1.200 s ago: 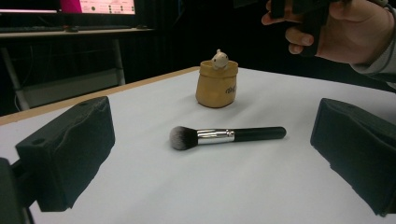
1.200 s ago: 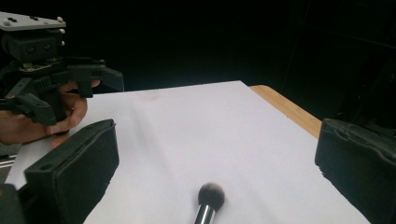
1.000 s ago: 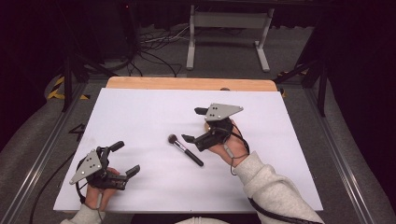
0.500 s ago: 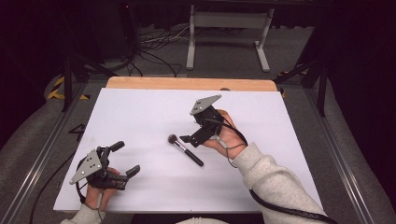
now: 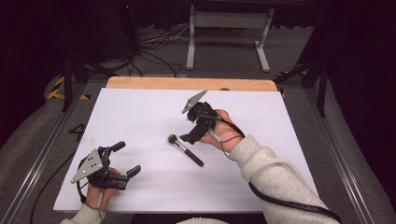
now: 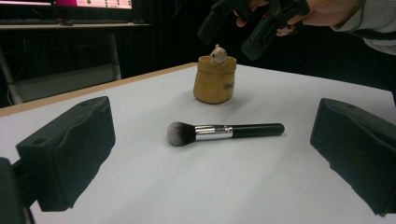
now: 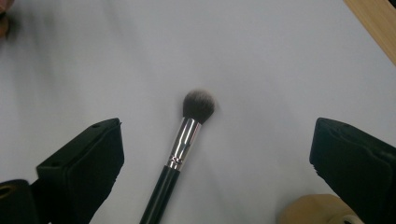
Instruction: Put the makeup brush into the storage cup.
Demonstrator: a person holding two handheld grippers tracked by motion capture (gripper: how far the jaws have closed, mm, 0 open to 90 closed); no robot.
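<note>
Our right gripper [image 5: 195,127] hung above the brush [image 5: 186,150], jaws spread wide and holding nothing; in its own view the brush [image 7: 183,146] lay on the white table [image 5: 140,121] between the two jaws. Our left gripper [image 5: 123,158] rested low near the table's near left corner, jaws also wide apart and empty, well apart from the brush [image 6: 224,132]. We saw a small tan pot [image 6: 215,80] standing just behind the brush.

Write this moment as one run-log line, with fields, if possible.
right claw: open, above black-handled makeup brush | left claw: open, empty | brush: flat on white table
</note>
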